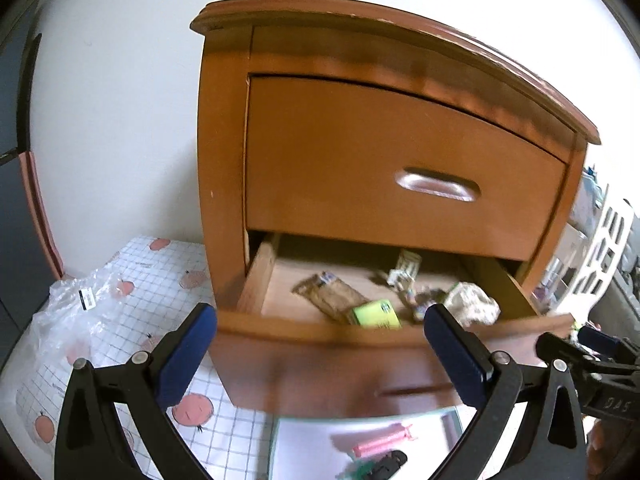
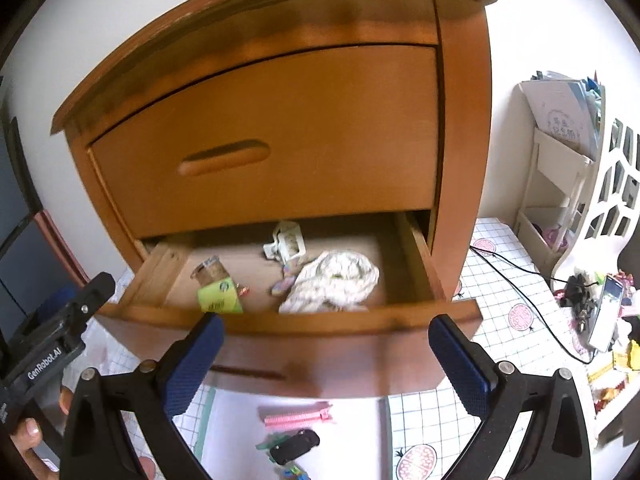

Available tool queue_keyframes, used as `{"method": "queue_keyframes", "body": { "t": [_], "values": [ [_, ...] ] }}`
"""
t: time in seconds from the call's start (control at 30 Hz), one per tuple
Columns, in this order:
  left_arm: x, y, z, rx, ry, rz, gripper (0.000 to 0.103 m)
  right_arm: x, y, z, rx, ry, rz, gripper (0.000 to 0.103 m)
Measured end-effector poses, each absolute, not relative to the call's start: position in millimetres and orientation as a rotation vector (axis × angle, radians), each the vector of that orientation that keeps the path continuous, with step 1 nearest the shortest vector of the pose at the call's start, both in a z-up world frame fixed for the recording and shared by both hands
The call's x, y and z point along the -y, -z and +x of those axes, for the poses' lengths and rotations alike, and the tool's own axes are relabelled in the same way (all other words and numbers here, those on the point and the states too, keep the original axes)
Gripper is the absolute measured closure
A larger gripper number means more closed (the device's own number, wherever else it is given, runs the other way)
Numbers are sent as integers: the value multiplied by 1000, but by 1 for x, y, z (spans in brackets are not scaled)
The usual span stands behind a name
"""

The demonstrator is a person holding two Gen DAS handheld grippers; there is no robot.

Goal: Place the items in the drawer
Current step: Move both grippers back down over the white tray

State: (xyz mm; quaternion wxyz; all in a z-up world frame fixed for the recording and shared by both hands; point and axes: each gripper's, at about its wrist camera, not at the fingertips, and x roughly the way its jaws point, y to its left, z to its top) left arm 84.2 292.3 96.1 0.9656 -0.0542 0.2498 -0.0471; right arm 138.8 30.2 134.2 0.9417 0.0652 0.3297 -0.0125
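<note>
A wooden nightstand has its lower drawer (image 1: 380, 336) (image 2: 304, 320) pulled out. Inside lie a green box (image 1: 376, 314) (image 2: 219, 295), a brown packet (image 1: 332, 296), a white crumpled cloth (image 1: 472, 304) (image 2: 336, 280) and a white clip (image 2: 286, 244). On a white sheet on the floor in front lie a pink comb clip (image 1: 380, 442) (image 2: 298, 414) and a black object (image 2: 294, 446). My left gripper (image 1: 320, 356) and right gripper (image 2: 326, 364) both hang open and empty before the drawer front. The left gripper body (image 2: 52, 336) shows at the right wrist view's left edge.
The upper drawer (image 1: 400, 168) is closed. A grid-patterned floor mat (image 1: 160, 280) holds a clear plastic bag (image 1: 76, 312) at the left. At the right are a white shelf (image 2: 560, 200), a black cable (image 2: 520, 288), a phone (image 2: 606, 312) and small clutter.
</note>
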Motion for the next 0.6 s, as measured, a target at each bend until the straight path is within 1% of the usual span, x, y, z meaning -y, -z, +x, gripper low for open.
{"method": "queue_keyframes", "body": {
  "t": [0.13,0.33,0.6],
  "values": [
    [-293,-83,68,-533,125,-118,0,-34,-118,124,-689,19,155,0],
    [-292,-53,50,-630,172,-113,0,-43,-75,111,-798,22,172,0],
    [-295,14,50,-836,173,-109,0,-51,-19,104,-972,30,168,0]
  ]
}}
